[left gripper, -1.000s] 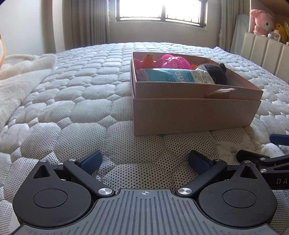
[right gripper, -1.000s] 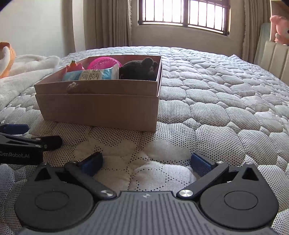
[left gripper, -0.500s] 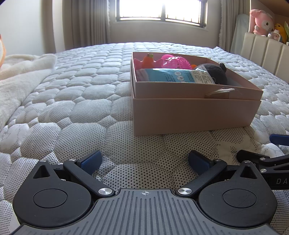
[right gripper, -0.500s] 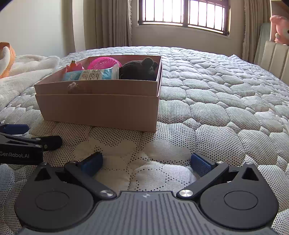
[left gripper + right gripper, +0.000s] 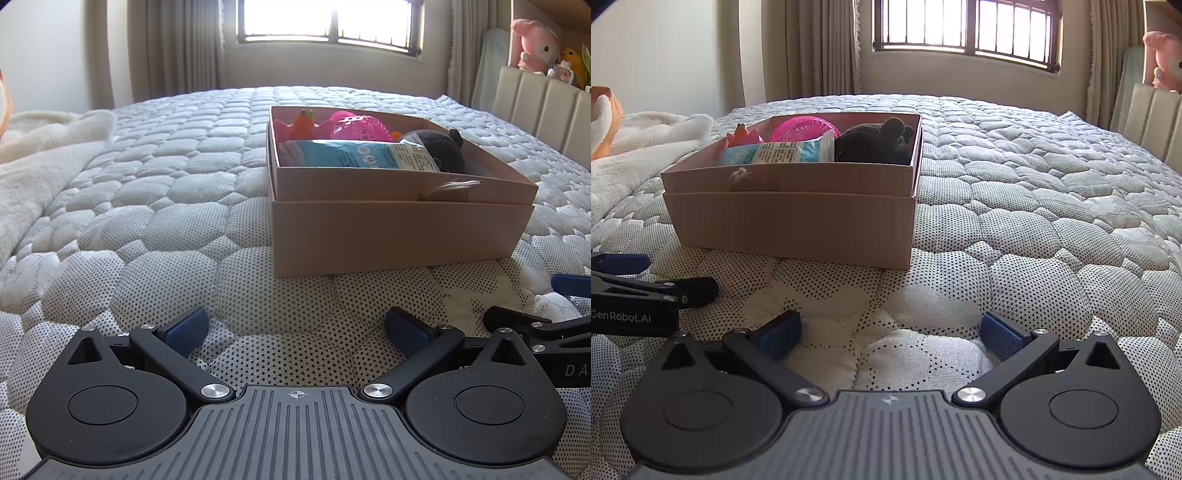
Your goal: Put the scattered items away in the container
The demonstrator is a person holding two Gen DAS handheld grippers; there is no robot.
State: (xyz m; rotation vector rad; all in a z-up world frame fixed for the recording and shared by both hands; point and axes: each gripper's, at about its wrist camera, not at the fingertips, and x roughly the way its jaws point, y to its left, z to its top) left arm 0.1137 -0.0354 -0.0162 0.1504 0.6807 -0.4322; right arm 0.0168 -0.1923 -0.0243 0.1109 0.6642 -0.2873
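Honestly nothing has moved over the last second. Both the left gripper (image 5: 295,326) and right gripper (image 5: 892,334) still sit low on the quilted bed (image 5: 1052,206), jaws spread wide with nothing between them. The cardboard box (image 5: 790,225) sits just ahead holding 4 or so items, including the blue packet (image 5: 354,157) and dark plush (image 5: 875,142). No strays visible on the bed, so tidying looks finished.

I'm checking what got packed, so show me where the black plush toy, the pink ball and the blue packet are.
black plush toy (image 5: 871,146), right wrist view, on its body.
pink ball (image 5: 360,127), left wrist view, on its lattice shell.
blue packet (image 5: 354,157), left wrist view, on its printed face.
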